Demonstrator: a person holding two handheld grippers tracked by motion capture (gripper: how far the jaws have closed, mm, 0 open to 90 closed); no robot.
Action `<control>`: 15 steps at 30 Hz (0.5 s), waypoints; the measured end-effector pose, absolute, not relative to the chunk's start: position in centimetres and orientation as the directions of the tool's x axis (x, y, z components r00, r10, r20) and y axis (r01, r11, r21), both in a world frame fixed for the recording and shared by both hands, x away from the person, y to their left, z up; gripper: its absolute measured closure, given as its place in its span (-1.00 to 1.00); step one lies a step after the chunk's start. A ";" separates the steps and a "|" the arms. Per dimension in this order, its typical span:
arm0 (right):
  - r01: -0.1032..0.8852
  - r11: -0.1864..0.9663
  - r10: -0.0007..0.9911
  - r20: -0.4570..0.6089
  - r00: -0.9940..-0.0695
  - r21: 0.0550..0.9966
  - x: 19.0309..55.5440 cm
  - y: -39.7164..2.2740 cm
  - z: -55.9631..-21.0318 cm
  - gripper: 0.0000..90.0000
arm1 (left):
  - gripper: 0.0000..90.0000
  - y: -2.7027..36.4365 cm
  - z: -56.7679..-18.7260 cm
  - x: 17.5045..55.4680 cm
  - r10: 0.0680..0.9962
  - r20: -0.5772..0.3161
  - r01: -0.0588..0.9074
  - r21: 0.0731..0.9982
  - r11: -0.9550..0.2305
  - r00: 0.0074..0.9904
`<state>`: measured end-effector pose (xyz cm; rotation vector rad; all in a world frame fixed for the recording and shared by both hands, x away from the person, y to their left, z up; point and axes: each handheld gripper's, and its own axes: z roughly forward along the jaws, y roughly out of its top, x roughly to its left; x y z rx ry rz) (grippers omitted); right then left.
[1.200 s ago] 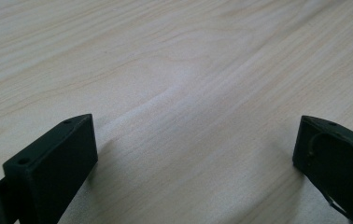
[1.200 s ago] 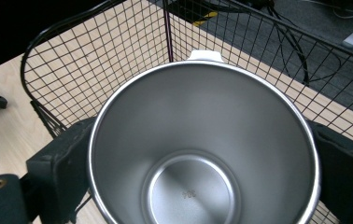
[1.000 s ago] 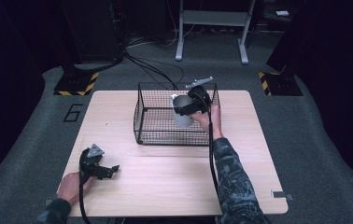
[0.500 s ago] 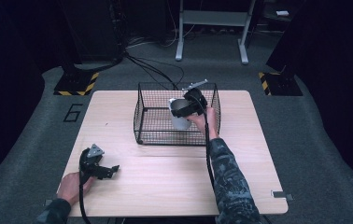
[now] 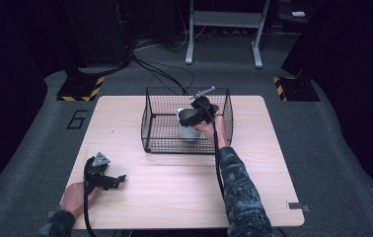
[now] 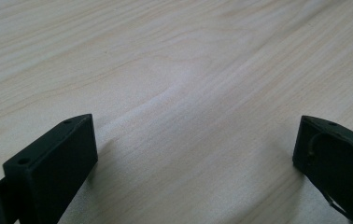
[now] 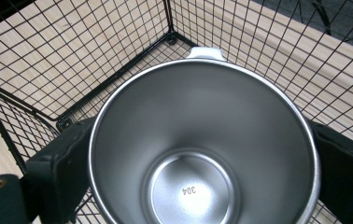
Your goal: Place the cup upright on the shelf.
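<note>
A stainless steel cup [image 5: 189, 124] is inside the black wire basket [image 5: 148, 121] at the table's far middle. My right gripper [image 5: 193, 117] reaches in over the basket's right side and is shut on the cup. In the right gripper view I look straight down into the cup [image 7: 198, 116]. One jaw of my right gripper [image 7: 202, 161] presses on each side of its wall, and a small white tab sits at its far rim. My left gripper [image 5: 113, 181] rests on the table [image 5: 174, 197] near the front left. It is open, and in the left gripper view [image 6: 195, 149] bare wood lies between its jaws.
The wire basket's corner [image 7: 170, 37] lies just beyond the cup. Cables [image 5: 165, 74] trail over the grey floor behind the table, and a metal stand [image 5: 224, 29] is farther back. Black-and-yellow floor markers [image 5: 81, 89] flank the table's far corners.
My right gripper has carried the cup a little to the left and lower inside the basket. The left gripper has stayed put.
</note>
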<state>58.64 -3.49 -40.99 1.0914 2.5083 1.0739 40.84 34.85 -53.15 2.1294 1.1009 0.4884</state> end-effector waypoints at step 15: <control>0.585 0.480 0.707 0.106 -0.699 0.654 59.3 -3.4 -41.9 -0.88 | -1.00 34.9 -53.1 40.8 0.820 0.019 0.564 0.716 -0.410 0.572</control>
